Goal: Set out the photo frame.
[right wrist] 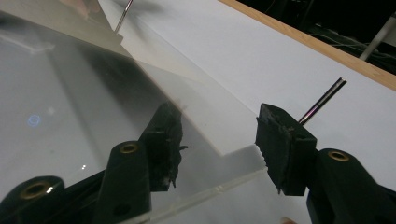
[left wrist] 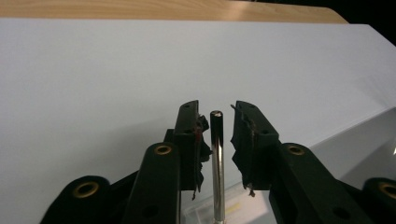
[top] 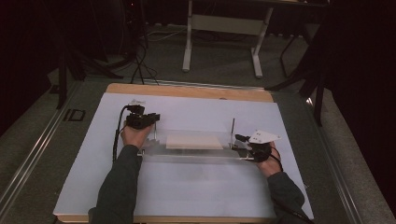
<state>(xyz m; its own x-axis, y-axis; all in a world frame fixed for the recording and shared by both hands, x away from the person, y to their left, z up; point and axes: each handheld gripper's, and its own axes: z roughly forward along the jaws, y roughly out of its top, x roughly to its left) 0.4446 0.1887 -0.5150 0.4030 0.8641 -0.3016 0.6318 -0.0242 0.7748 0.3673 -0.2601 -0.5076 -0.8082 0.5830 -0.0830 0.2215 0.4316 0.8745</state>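
Metal rod: lower end cut off by frame bottom in left gripper view. Far rod blurred in right gripper view.

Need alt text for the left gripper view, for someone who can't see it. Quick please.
The left gripper has its two black fingers standing apart on either side of an upright metal rod, with a small gap showing between each pad and the rod. Behind them lies a white table sheet with a wooden table edge at the top, and a clear plate at lower right.
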